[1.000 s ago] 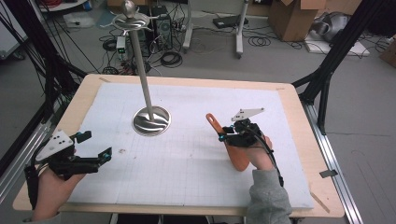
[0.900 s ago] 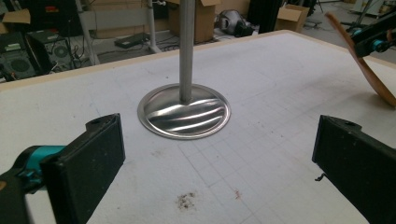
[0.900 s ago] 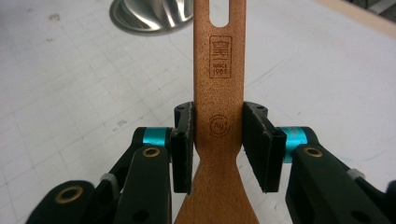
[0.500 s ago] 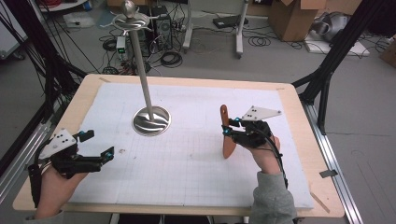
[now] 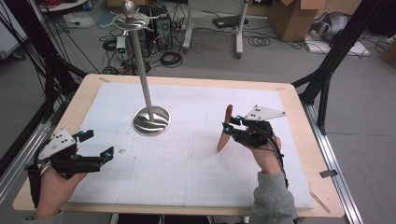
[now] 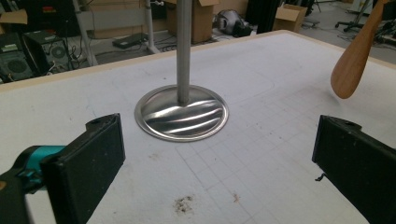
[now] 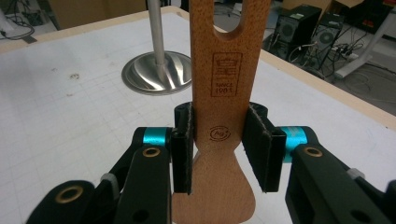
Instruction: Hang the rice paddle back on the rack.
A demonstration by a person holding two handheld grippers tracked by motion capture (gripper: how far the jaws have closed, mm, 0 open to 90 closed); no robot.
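Between the pads of the right gripper we see a wooden spatula, clamped at the narrow waist just above its flared blade; both black pads press flat against its edges. Burned into the wood just above the jaws is a small round mark with letters we cannot make out, and higher up a rectangular stamp with a crest and two lines of characters, the lower reading roughly "1981"; we cannot read it with certainty. Above the stamp the handle opens into a long slot.

In the high view the right gripper holds the spatula nearly upright over the white gridded mat, its lower end close to the mat; whether it touches we cannot tell. Forward and to the left of this gripper stands a metal stand, a round polished base with a tall pole, well apart from the spatula. Open mat lies on all sides of the gripper, and the wooden table edge runs near its right.

The left gripper rests low near the table's left edge, jaws spread wide and empty. Seen along its jaws, the stand's base lies ahead across bare mat, and the spatula's rounded end hangs far to the upper right.
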